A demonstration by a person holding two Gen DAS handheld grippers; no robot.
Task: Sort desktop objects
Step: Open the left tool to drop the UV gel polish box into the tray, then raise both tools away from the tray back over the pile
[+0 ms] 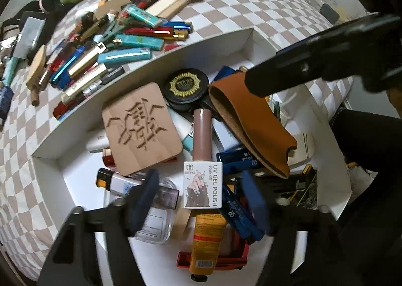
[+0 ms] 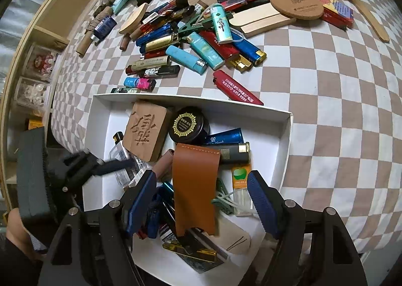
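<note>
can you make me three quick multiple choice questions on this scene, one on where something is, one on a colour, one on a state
1. Where does the carved wooden block lie?
A. inside the white box
B. on the checked cloth
C. on the side shelf

2. What colour is the leather sleeve in the box?
A. green
B. orange-brown
C. white

3. How do the right gripper fingers stand?
A. shut on a lighter
B. shut on the sleeve
C. open, holding nothing

Answers:
1. A, the block rests among the items within the white box walls, beside the black round tin.
2. B, the sleeve is orange-brown with a stitched edge.
3. C, the two blue fingers stand wide apart over the box, with nothing gripped.
</note>
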